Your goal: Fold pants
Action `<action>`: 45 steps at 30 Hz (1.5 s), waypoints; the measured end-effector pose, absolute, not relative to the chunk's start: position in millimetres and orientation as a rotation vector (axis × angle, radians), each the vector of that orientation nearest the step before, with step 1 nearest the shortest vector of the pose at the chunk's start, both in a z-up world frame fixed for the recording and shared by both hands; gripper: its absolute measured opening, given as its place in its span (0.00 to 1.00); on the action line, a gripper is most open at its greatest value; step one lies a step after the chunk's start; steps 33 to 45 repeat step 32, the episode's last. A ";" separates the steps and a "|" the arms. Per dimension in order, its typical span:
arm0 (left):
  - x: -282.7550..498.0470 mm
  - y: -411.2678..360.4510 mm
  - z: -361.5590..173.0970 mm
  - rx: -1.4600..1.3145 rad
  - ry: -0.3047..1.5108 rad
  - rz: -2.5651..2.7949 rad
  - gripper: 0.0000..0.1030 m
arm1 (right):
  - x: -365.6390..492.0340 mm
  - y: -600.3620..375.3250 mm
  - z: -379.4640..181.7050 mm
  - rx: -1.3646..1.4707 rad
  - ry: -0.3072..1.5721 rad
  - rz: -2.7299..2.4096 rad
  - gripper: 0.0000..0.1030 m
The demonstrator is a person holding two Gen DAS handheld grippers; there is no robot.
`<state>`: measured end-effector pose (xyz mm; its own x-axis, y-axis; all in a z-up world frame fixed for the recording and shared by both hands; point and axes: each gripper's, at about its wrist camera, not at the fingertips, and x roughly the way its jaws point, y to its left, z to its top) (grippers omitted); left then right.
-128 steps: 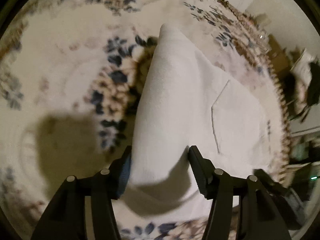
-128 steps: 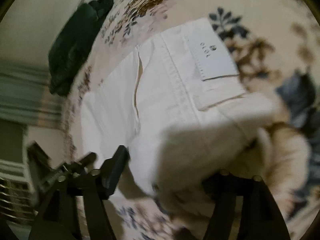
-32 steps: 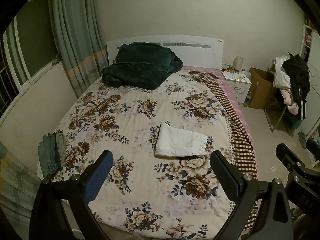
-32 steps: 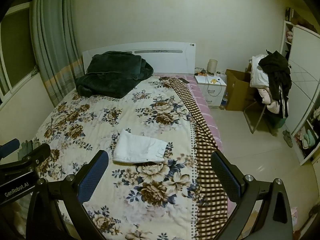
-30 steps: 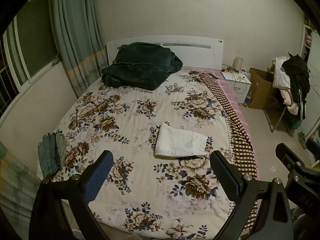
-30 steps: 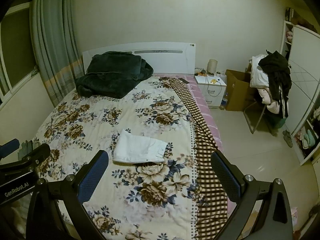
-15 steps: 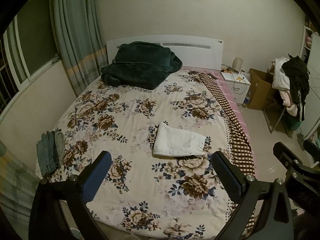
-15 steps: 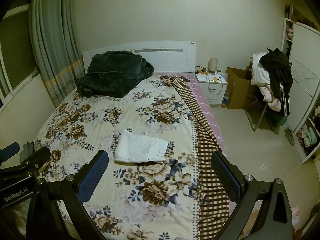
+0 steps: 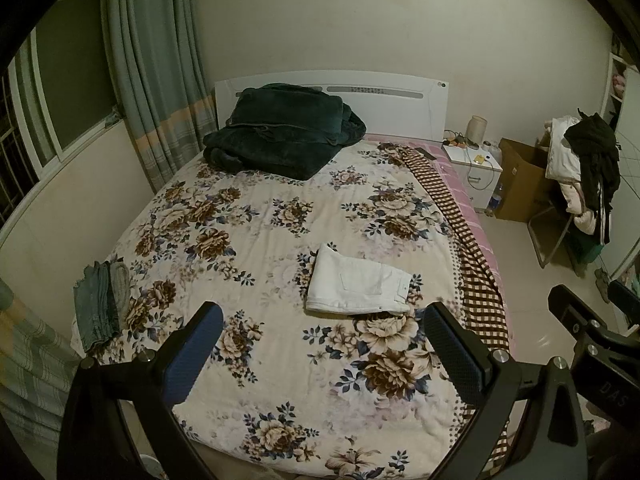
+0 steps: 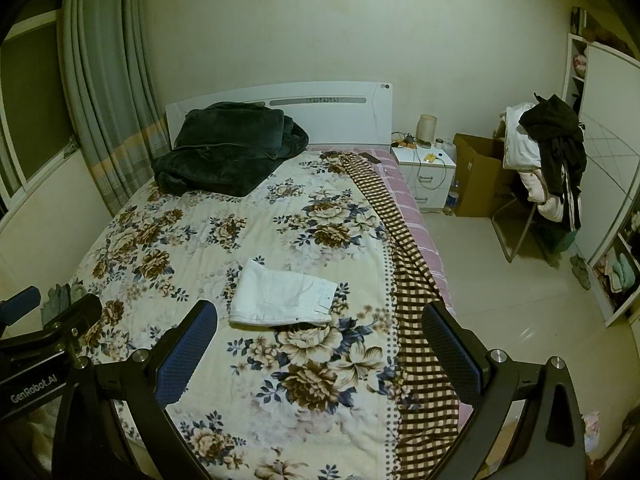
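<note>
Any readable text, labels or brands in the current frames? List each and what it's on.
"GenRobot.AI": on the left gripper body, seen at the lower left edge of the right wrist view.
"DAS": partial lettering on the right gripper body, at the lower right edge of the left wrist view.
Small tag on the folded white pants: too small to read.
Headboard strip markings: blurred, unreadable.

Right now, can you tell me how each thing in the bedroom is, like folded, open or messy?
White cotton pants: folded into a flat rectangle, lying on the bed.
Left tongs: open, empty, held back from the bed.
Right tongs: open, empty.
Dark green plush blanket: loosely folded, piled by the headboard.
Grey-green folded clothes: stacked at the bed's left edge.
Brown cardboard box: open on top.
Grey-green striped curtain: drawn aside.
</note>
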<state>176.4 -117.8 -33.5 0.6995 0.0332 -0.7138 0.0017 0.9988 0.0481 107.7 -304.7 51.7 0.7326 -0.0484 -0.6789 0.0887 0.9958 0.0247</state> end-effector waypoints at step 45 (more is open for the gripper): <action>174.4 -118.1 -29.7 0.043 0.786 0.027 1.00 | 105.0 -301.6 49.6 0.069 0.755 -0.070 1.00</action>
